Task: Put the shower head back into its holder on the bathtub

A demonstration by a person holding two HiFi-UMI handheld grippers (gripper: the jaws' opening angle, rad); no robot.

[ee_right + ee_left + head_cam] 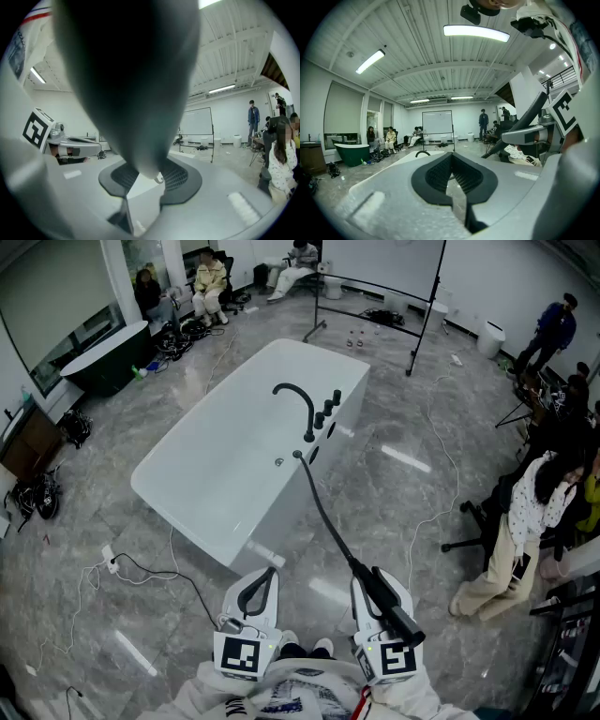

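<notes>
Right gripper view: the R hand-held gripper [150, 176] is clamped on the shower head [126, 70], whose dark body sits btwn the ribbed pads and blocks most of the frame. Head view agrees: the black shower head [398, 615] lies along that gripper [372, 585], close to the person's body and well apart from the bathtub [225, 456]. The hose [323, 512] runs from it over the floor [394, 484] to the tub rim. The L hand-held gripper [260, 587] carries nothing and its jaw tips meet. Left gripper view shows that gripper [451, 164] the same way, w/ only floor seen past the pads.

Step in hand, as I judge it: carry the head to the fittings side of the tub.
- Keep the R grip firm.
- Approach along the hose line so no loop or kink forms.
- Line the handle up w/ the holder before lowering.
- Use the free L gripper to guide hose slack if needed.

Hard to make out:
- The holder itself. It's prob. near the black spout [298, 399] and knobs [328, 409], where the hose meets the rim, but I can't pick it out.
- Which way the spray face points.
- The tub is barely visible in right gripper view.
- The person's torso is cut off at the bottom edge of head view.
</notes>
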